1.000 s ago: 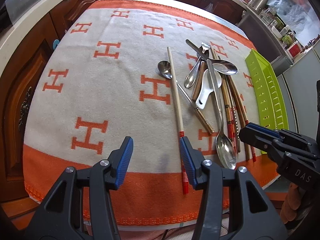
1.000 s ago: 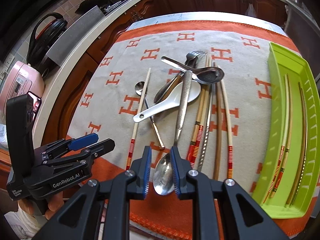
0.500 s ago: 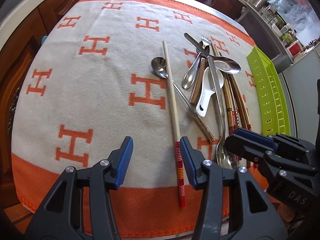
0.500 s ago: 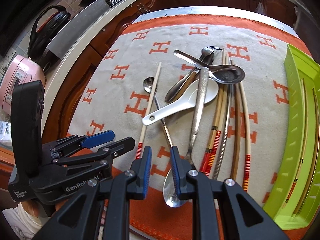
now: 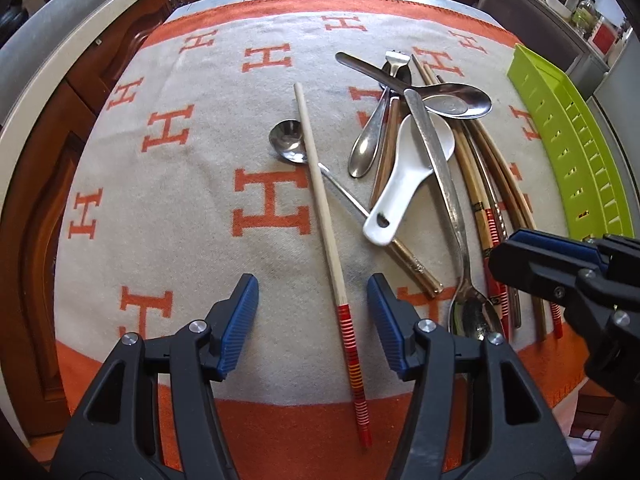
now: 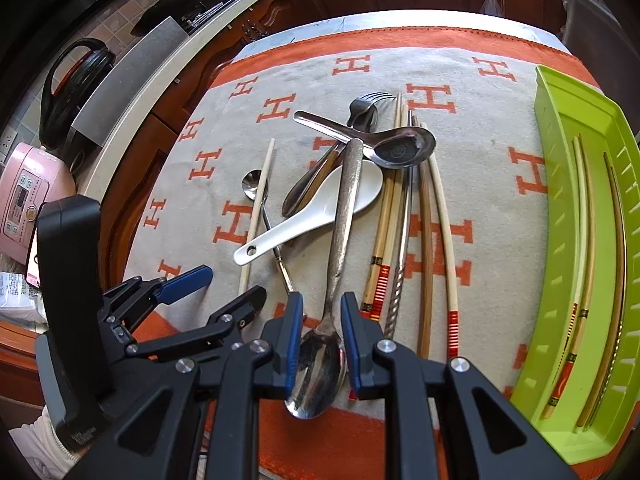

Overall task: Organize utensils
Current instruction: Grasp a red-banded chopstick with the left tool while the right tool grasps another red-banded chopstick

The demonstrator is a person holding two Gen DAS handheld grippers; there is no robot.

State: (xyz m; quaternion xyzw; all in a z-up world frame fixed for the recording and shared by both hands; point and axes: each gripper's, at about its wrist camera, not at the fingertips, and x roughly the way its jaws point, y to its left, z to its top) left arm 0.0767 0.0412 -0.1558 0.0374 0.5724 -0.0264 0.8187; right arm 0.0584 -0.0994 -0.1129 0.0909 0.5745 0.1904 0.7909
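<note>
Left gripper (image 5: pixel 312 324) spread wide around the pale red-banded chopstick (image 5: pixel 320 184); right gripper (image 6: pixel 319 340) flanks the long steel spoon (image 6: pixel 320 364), and only its view shows chopsticks inside the lime-green tray (image 6: pixel 560 240)

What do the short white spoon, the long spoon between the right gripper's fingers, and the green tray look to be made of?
White spoon: likely glazed ceramic, though melamine is possible; opaque, glossy, thick-walled. Long spoon: metal, probably stainless steel; mirror-like bowl, duller textured handle. Green tray: moulded plastic; uniform lime colour, slotted walls.

left gripper (image 5: pixel 312 320) low, jaws spread wide, right gripper (image 6: pixel 320 340) beside it, jaws narrow, not visibly clamped
</note>
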